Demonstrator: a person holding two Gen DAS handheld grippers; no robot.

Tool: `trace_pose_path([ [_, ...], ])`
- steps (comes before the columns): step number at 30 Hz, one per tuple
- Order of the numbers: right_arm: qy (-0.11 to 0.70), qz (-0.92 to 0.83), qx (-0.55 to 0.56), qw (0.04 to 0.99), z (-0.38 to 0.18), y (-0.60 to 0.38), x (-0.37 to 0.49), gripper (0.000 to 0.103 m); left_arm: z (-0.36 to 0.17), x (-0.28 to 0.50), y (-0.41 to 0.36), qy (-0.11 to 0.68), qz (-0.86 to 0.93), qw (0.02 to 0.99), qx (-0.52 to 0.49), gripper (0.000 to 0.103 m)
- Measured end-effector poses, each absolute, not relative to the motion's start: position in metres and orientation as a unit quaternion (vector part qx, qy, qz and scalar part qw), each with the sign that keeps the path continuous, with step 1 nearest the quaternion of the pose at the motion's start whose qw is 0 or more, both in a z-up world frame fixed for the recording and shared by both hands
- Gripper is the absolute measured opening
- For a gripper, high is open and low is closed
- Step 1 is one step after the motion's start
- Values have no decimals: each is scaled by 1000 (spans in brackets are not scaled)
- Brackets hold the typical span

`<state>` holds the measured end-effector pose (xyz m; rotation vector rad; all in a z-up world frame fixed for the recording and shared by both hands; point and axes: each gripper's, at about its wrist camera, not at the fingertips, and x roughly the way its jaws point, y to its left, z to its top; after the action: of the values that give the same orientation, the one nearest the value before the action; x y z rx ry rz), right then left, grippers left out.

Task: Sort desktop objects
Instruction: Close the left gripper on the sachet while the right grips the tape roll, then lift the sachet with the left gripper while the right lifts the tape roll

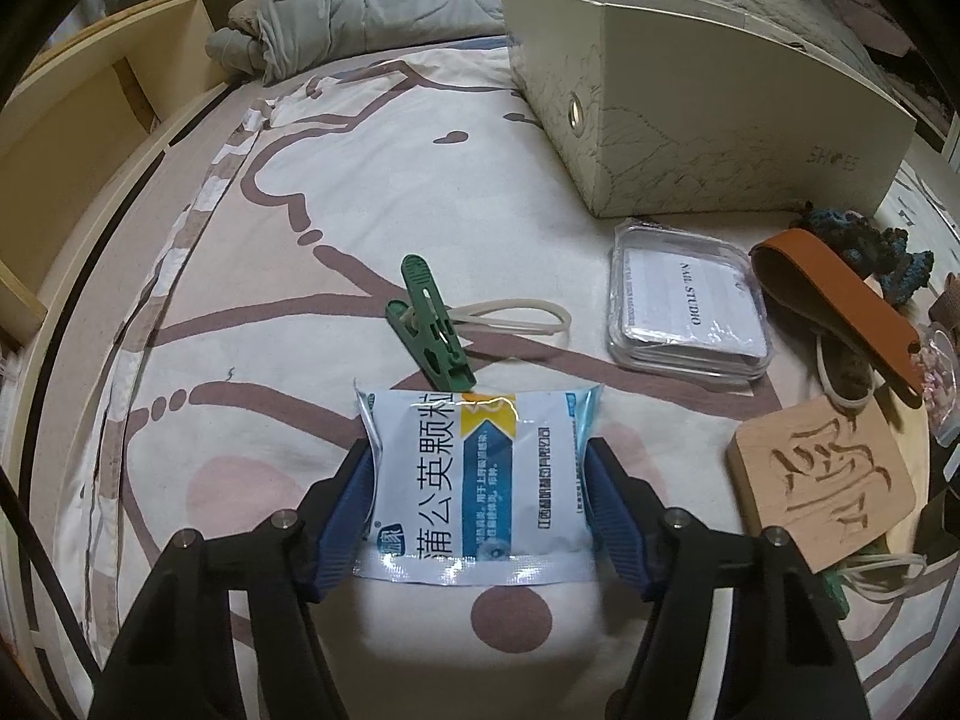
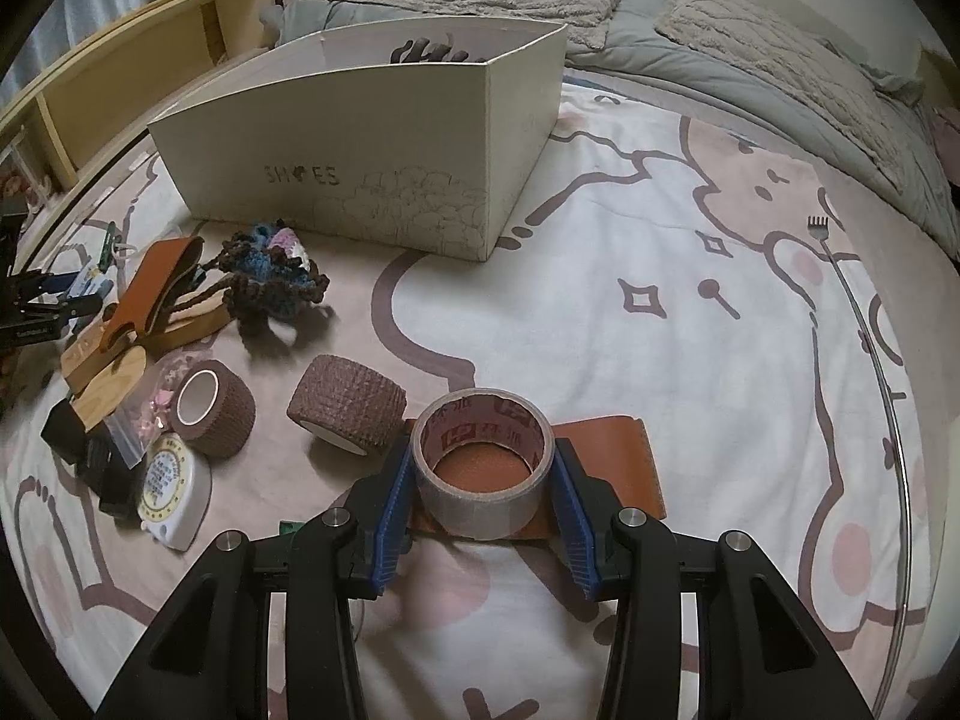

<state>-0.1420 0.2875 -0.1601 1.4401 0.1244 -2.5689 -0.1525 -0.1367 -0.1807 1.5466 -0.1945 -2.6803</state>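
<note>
Blue-padded L gripper (image 1: 480, 480) clamped on medicine sachet (image 1: 474, 480), pads pressing both side edges, sachet lifted over patterned bedsheet (image 1: 288, 180). Just beyond sachet: green clothespin (image 1: 431, 324) lying on a pale rubber band (image 1: 510, 319). Further right: clear plastic case (image 1: 690, 312) w/ card inside, tan leather strap (image 1: 840, 300), carved wooden block (image 1: 822, 492). Cream shoe box (image 1: 690, 120) at back, open top.

R gripper (image 2: 483, 480) closed around grey tape roll (image 2: 483, 468), pads touching its outer wall on both sides; roll upright-open, over a brown leather piece (image 2: 624, 462). Contact w/ leather: can't tell. Left of it: two brown bandage rolls (image 2: 348, 411), one near (image 2: 213, 414) a tape measure (image 2: 171, 486). Crochet item (image 2: 276, 276) beside box (image 2: 360, 180) marked SHOES. Thin metal scratcher (image 2: 840, 276) far right on sheet.
</note>
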Motion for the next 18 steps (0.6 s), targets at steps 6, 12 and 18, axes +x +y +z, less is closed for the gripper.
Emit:
trace_pose_path([
  [6, 40, -869, 484, 97, -158, 289, -142, 45, -174, -153, -133, -57, -867, 15, 495, 68],
  [12, 39, -869, 484, 99, -158, 288, -142, 45, -169, -154, -128, -54, -870, 8, 490, 68],
  [18, 31, -856, 505, 103, -169, 289, -143, 46, -175, -153, -125, -60, -866, 3, 497, 68],
])
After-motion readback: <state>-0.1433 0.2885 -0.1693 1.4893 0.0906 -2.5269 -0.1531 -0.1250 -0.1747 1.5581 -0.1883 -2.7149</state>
